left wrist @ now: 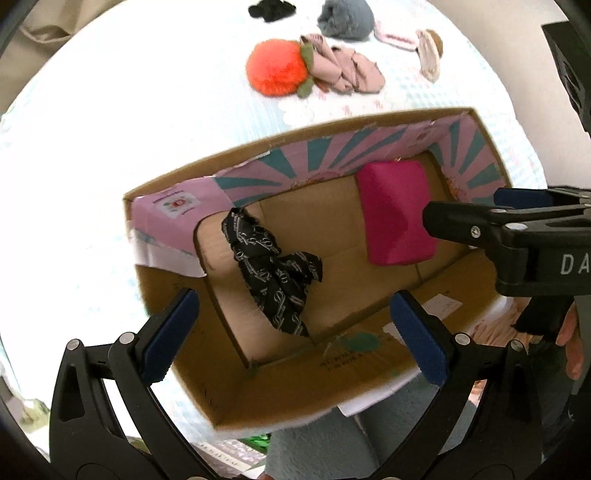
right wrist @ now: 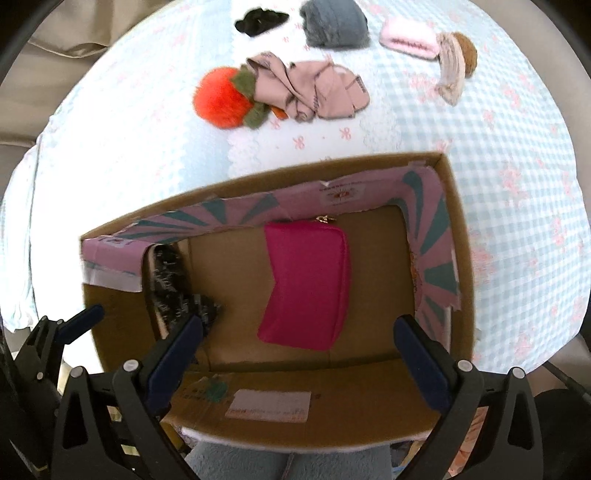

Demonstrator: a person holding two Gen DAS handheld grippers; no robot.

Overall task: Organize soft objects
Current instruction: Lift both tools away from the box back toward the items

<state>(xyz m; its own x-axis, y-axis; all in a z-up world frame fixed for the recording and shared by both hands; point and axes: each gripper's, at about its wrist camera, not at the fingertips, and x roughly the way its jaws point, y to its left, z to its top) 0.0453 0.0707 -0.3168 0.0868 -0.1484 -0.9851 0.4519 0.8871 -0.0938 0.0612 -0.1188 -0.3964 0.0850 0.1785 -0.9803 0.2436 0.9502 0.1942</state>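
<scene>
An open cardboard box stands on a checked cloth. Inside lie a magenta pouch and a black patterned scarf. My left gripper is open and empty above the box's near wall. My right gripper is open and empty above the box; in the left wrist view it shows at the right over the pouch. Beyond the box lie an orange plush, a beige scarf, a grey fluffy item and a black item.
A pink fluffy item and a striped cloth with a brown pompom lie at the far right. A grey-blue soft thing sits below the box's near edge. A beige sofa is behind.
</scene>
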